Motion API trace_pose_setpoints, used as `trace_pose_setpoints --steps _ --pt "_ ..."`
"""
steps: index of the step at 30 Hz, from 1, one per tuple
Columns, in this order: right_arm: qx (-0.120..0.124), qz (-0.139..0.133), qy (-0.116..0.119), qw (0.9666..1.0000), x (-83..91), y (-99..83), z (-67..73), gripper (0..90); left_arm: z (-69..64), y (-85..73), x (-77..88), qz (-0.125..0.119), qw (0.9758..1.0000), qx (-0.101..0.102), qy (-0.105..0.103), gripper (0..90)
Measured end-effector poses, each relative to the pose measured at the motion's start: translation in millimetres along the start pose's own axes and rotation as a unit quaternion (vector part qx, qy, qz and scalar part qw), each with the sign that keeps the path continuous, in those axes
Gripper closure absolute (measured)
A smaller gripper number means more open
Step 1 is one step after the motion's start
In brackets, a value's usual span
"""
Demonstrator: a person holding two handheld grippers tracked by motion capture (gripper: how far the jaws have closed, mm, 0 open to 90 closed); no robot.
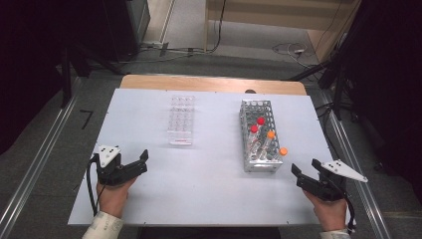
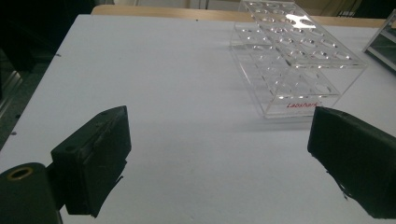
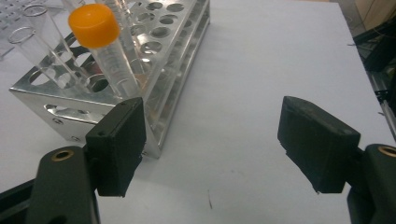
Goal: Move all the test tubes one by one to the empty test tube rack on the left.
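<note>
A clear plastic tube rack stands empty left of the table's middle; in the left gripper view the same clear rack lies ahead and to the right. To its right stands a metal tube rack with two red-capped tubes and two orange-capped tubes. My left gripper rests near the front left, open and empty. My right gripper sits at the front right, open and empty, just short of the metal rack's near corner, where an orange-capped tube leans.
The white tabletop has bare room between the two hands. Several uncapped glass tubes stand in the metal rack's near rows. The metal rack's edge shows at the far right of the left gripper view. Cables lie on the floor beyond the table.
</note>
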State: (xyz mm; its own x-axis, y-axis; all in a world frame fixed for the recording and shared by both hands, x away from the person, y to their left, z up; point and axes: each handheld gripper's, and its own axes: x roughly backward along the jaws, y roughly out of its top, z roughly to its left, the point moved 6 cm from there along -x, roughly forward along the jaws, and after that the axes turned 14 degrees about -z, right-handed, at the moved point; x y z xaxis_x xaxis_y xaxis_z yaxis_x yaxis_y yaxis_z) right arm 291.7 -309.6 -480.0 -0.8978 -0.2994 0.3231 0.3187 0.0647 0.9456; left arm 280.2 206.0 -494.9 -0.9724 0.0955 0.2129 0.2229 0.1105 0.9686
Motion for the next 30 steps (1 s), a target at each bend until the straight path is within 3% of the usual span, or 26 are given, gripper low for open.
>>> trace_pose_setpoints --steps 16,30 --pt "0.007 -0.003 0.038 0.9992 -13.6 4.3 23.8 26.5 -2.2 0.5 0.4 -0.002 1.0000 -0.001 -0.001 6.7" --pt "0.036 -0.025 0.066 0.9969 -29.8 5.9 38.9 52.2 -2.9 -0.2 -0.1 0.000 1.0000 -0.004 -0.001 6.7"
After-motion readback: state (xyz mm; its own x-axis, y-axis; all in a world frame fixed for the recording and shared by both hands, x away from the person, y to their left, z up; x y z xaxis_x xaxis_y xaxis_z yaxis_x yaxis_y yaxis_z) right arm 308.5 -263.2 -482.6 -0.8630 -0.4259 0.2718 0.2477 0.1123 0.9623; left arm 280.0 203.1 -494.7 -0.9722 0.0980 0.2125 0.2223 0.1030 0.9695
